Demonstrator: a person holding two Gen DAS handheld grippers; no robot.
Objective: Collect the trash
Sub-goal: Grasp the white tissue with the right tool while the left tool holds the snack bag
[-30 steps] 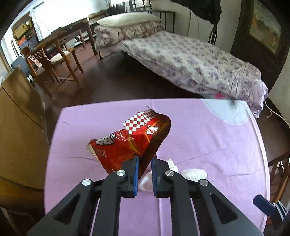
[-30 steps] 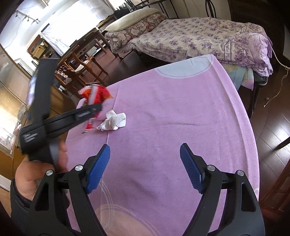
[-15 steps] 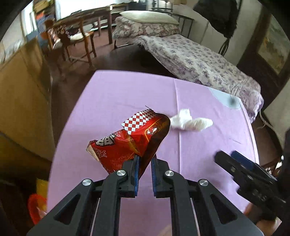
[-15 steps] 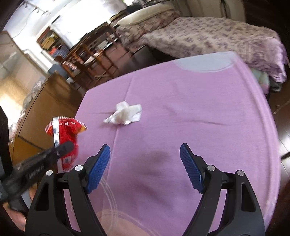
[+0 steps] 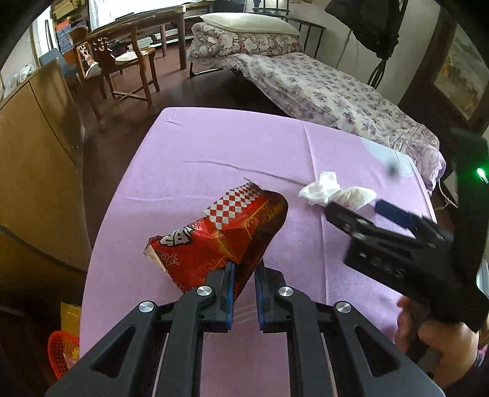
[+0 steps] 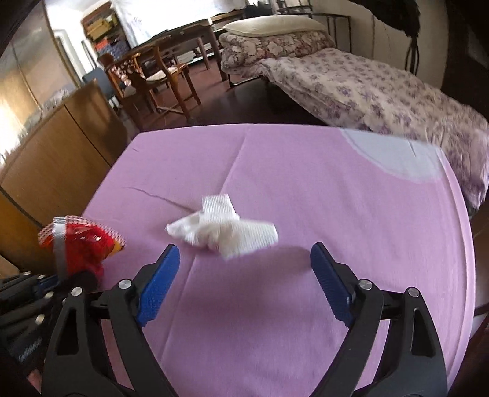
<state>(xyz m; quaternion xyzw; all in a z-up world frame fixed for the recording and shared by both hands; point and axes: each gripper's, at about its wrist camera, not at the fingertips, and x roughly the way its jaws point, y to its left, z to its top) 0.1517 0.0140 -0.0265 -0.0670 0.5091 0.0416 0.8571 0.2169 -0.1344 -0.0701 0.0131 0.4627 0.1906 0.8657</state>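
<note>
Two large pieces of furniture fill the room behind the work: a bed [image 5: 330, 91] under a purple flowered cover with a white pillow [image 5: 247, 23] at its head, and a brown wooden cabinet [image 5: 39, 158] along the left. Nearer stands the table [image 5: 214, 146], draped in a pink-purple cloth, with a wooden chair [image 5: 122, 67] and a desk beyond its far left corner. Low at the table's left side, on the dark floor, sits an orange basket [image 5: 62, 351], only partly in view. On the right of the left wrist view a person's hand [image 5: 440, 345] grips the handle of the right gripper [image 6: 244, 271], whose blue-padded jaws stand wide apart and have just been opening further; nothing is between them, and they sit just short of a crumpled white tissue [image 6: 223, 230] lying on the cloth near the table's middle. In the left view one fingertip overlaps the tissue, though I cannot tell whether it touches. The left gripper [image 5: 243, 293] is clamped tight on the lower corner of a red snack bag [image 5: 220, 241], which is lifted clear of the cloth above the table's left part, its torn checkered top turned away from the camera.
</note>
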